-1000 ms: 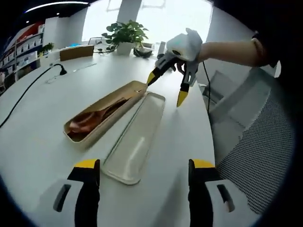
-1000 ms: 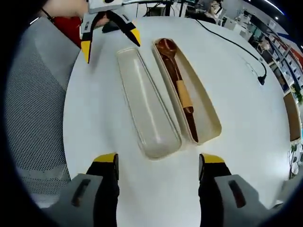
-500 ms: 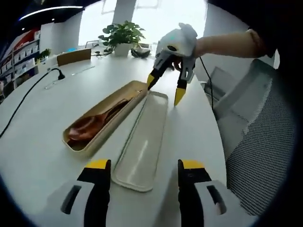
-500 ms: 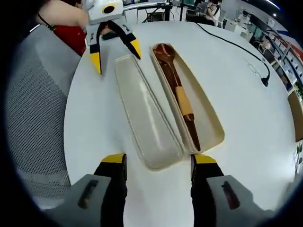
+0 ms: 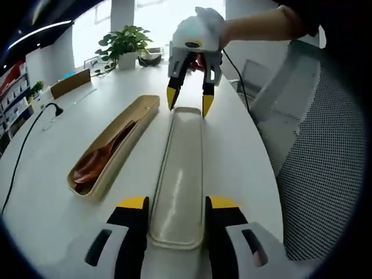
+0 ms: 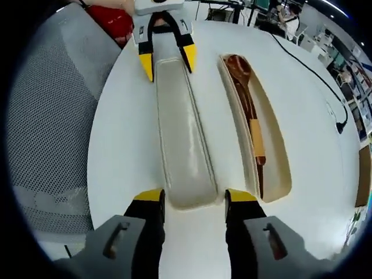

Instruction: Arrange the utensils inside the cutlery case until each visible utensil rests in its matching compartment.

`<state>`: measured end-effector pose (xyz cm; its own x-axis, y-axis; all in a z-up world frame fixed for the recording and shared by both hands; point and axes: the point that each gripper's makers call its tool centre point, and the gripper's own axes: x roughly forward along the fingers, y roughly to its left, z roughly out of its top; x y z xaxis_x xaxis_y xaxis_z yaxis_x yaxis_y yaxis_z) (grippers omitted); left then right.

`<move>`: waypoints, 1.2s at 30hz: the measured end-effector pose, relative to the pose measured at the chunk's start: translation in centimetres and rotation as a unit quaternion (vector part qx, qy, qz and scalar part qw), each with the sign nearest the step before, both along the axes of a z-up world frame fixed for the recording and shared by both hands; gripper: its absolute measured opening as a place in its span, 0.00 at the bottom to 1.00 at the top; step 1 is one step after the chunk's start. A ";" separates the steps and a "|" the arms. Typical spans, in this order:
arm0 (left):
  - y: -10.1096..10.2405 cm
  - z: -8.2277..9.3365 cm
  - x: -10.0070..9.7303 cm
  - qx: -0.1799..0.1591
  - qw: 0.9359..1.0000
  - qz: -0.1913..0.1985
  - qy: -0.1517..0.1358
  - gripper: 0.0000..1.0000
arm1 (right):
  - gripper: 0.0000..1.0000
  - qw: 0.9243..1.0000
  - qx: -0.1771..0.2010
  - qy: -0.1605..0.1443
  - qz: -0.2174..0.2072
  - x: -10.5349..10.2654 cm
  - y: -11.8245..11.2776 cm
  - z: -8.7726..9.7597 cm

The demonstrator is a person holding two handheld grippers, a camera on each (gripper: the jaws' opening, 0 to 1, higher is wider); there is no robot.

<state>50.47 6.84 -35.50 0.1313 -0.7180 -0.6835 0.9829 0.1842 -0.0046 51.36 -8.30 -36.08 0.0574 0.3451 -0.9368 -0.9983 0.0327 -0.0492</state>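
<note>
**Both claws straddle the lid, one at each end**

The left gripper [image 5: 171, 204] stands part open with its yellow-tipped jaws on either side of the near end of the lid [image 5: 180, 180]; nothing is clamped yet, though whether the tips already touch its edges is hard to judge through the fisheye. The right gripper [image 6: 190, 197] is set the same way at the lid's opposite end, also part open and holding nothing.

The lid's long axis runs straight from one claw to the other, so each gripper looks along it and is equally close to its own end. Any coming lift would likely need both to close together.

The cutlery case [image 6: 273, 157] lies just beside the lid on the white table [image 6: 116, 145], parallel to it, with a wooden spoon [image 6: 247, 104] resting inside. A second utensil may lie under the spoon, but the pictures leave that unclear. A mesh chair [image 5: 325, 168] stands beyond the table edge.
</note>
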 end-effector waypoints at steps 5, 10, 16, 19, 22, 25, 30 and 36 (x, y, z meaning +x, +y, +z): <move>-0.1 -0.1 0.1 0.001 1.000 -0.007 -0.001 0.39 | 0.40 1.000 -0.003 0.012 0.019 -0.6 1.3 -0.1; -0.1 -0.1 -0.3 0.010 1.000 -0.011 -0.001 0.39 | 0.35 1.000 -0.011 0.022 0.019 -0.9 1.7 -0.1; 0.5 0.9 -0.4 0.003 1.000 -0.007 -0.008 0.39 | 0.34 0.999 -0.015 0.026 0.017 -1.0 1.7 -0.1; 1.0 1.2 -0.3 0.016 1.000 0.003 -0.016 0.48 | 0.34 0.998 -0.013 0.054 -0.005 -1.3 1.8 0.1; 1.1 1.7 0.0 0.021 0.997 -0.019 -0.078 0.55 | 0.34 0.994 -0.011 0.091 -0.065 -1.4 1.6 0.3; 1.3 1.4 -0.3 0.030 0.997 -0.019 -0.074 0.55 | 0.34 0.986 -0.008 0.134 -0.099 -1.9 1.6 0.5; 0.9 1.0 -0.4 0.036 0.996 -0.028 -0.071 0.52 | 0.34 0.958 0.019 0.238 -0.162 -3.8 2.0 1.1; 0.6 0.9 0.0 0.049 0.993 -0.049 -0.093 0.40 | 0.34 0.929 0.025 0.320 -0.186 -5.8 1.6 1.5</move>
